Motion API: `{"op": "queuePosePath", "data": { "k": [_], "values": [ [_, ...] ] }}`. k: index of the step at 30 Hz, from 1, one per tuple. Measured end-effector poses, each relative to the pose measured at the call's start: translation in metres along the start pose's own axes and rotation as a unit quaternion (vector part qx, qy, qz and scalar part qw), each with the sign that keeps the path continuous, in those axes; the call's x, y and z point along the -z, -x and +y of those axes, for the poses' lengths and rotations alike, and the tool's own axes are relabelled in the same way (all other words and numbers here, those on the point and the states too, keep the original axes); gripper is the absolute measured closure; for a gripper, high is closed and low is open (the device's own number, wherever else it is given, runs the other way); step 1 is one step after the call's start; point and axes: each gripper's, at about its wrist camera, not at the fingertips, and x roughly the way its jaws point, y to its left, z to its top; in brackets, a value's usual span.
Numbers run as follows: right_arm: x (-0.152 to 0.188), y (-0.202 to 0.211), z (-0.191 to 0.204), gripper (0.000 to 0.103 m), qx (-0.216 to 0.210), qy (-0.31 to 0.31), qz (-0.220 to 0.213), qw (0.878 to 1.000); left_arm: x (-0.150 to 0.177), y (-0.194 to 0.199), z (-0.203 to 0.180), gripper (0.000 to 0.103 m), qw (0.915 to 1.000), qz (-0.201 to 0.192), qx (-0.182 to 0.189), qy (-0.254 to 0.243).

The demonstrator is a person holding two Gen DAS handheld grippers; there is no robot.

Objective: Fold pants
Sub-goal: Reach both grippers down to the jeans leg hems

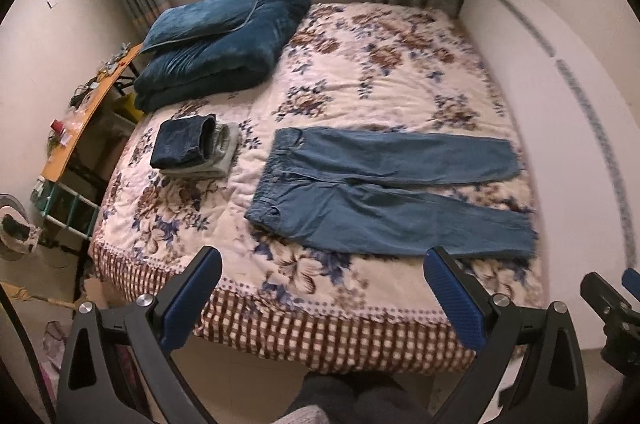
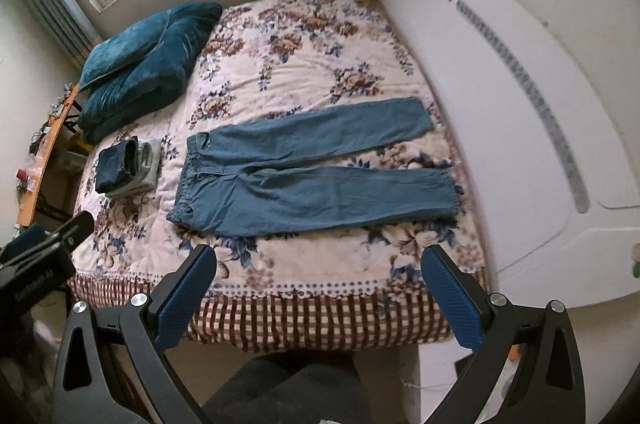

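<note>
Jeans point(image 1: 384, 183) flat on bed point(image 1: 280, 308), ahead of both hand-held grippers; long axis left-right, waist left, hems right. Left hand-held gripper point(image 1: 324, 288) nearer waist, right hand-held gripper point(image 2: 320, 284) nearer hems. Both agape, empty.

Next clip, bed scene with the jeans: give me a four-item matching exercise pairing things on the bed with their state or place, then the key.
Column 1:
1. blue jeans
2. dark folded pants
3. teal blanket
4. left gripper

Column 2:
A. folded thick, a pillow on top, near the window
B. spread flat, legs apart, waistband toward the stack
C. open, off the cloth, held before the bed edge
D. on top of a grey folded garment

Pairs: 1-B, 2-D, 3-A, 4-C
</note>
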Motion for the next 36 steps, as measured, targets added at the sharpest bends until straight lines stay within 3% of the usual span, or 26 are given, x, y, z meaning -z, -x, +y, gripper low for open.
{"op": "queuePosePath", "data": {
  "k": [7,12,17,19,23,27,30,33,34,36],
  "values": [
    [-0.049,-0.107,0.014,0.000,0.035,-0.013,0.038,0.999,-0.047,-0.110,0.004,0.000,0.9985,0.045,-0.028,-0.015],
    [-0.101,-0.214,0.021,0.000,0.048,-0.038,0.100,0.993,-0.091,-0.194,0.005,0.000,0.9960,0.073,-0.028,-0.044],
    [-0.153,-0.329,0.038,0.000,0.034,-0.044,0.164,0.985,-0.135,-0.294,-0.008,0.000,0.9889,0.094,-0.022,-0.113],
    [-0.175,-0.381,0.050,0.000,0.027,-0.012,0.180,0.983,-0.147,-0.344,-0.022,0.000,0.9788,0.106,-0.035,-0.172],
    [-0.217,-0.490,0.079,0.000,-0.009,0.076,0.223,0.972,-0.158,-0.432,-0.041,0.001,0.9538,0.144,-0.023,-0.263],
    [-0.248,-0.590,0.103,0.000,0.001,0.159,0.251,0.955,-0.163,-0.529,-0.058,0.001,0.9189,0.159,-0.036,-0.359],
    [-0.266,-0.658,0.121,0.000,0.020,0.238,0.253,0.937,-0.170,-0.588,-0.071,0.003,0.9003,0.168,-0.040,-0.399],
    [-0.275,-0.709,0.138,0.001,0.025,0.298,0.264,0.917,-0.186,-0.631,-0.081,0.004,0.8914,0.182,-0.016,-0.415],
    [-0.276,-0.723,0.142,0.001,0.021,0.319,0.268,0.909,-0.189,-0.643,-0.085,0.004,0.8853,0.191,-0.001,-0.424],
    [-0.282,-0.751,0.151,0.001,0.024,0.370,0.274,0.887,-0.191,-0.670,-0.090,0.004,0.8639,0.224,0.016,-0.451]
  ]
}}
